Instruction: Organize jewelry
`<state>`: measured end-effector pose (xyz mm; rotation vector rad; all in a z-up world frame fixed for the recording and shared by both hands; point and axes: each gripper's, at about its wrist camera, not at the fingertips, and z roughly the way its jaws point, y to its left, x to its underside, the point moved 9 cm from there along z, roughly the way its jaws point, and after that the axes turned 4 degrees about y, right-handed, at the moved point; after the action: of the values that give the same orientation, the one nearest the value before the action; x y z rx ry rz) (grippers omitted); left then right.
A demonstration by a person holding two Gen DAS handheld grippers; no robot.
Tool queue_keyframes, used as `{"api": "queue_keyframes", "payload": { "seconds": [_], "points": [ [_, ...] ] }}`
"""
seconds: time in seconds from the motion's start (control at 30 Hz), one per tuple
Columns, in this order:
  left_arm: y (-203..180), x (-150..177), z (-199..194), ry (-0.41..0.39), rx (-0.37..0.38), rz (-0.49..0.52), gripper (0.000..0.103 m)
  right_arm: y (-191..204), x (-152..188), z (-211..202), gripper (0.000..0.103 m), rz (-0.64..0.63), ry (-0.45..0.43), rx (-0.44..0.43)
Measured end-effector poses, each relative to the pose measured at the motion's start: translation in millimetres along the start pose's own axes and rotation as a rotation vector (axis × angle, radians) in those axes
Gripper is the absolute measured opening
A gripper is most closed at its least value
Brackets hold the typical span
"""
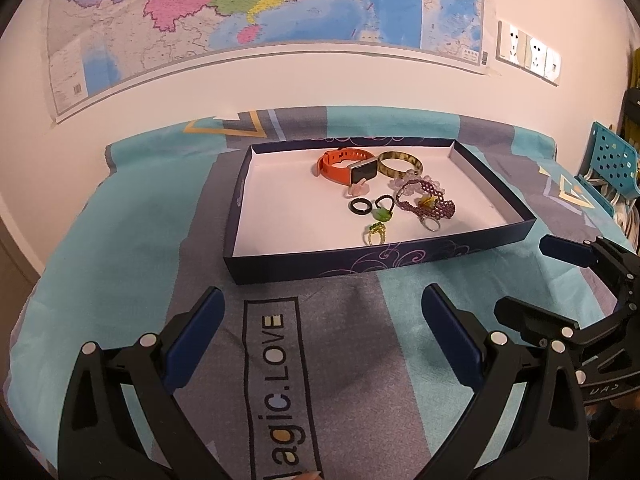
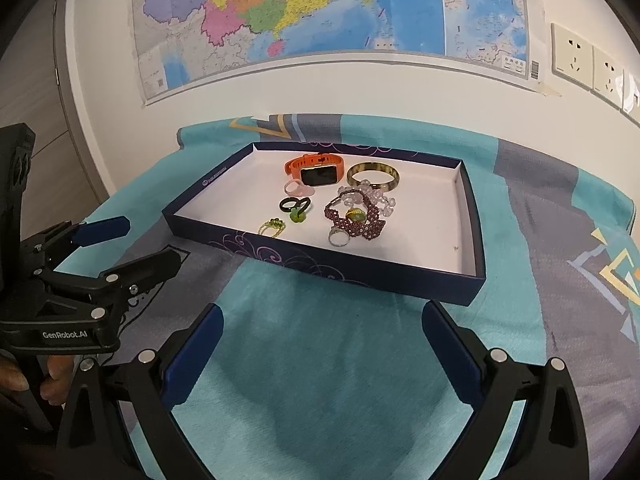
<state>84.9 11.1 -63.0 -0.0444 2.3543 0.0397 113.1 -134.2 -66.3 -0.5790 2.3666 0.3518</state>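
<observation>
A dark blue tray (image 1: 312,269) with a white floor sits on the cloth-covered table; it also shows in the right wrist view (image 2: 320,266). In it lie an orange watch (image 1: 344,164), a tortoiseshell bangle (image 1: 400,163), a purple beaded bracelet (image 1: 430,204), a black ring (image 1: 359,205), a green ring (image 1: 382,213), a yellow-green ring (image 1: 374,235) and a silver ring (image 1: 430,224). My left gripper (image 1: 323,300) is open and empty, short of the tray's near wall. My right gripper (image 2: 323,316) is open and empty, also in front of the tray.
A teal and grey cloth (image 1: 132,216) covers the table. A map (image 1: 260,0) hangs on the wall behind. Wall sockets (image 2: 588,64) are at the right. A blue perforated basket (image 1: 610,164) stands at the far right.
</observation>
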Motion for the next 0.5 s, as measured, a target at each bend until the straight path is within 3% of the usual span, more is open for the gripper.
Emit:
{"api": "queue_keyframes", "payload": {
  "seconds": [0.5],
  "points": [
    [1.7, 1.1, -0.5, 0.003, -0.005, -0.001, 0.097, -0.1, 2.6, 2.0, 0.096, 0.014, 0.015, -0.004]
  ]
}}
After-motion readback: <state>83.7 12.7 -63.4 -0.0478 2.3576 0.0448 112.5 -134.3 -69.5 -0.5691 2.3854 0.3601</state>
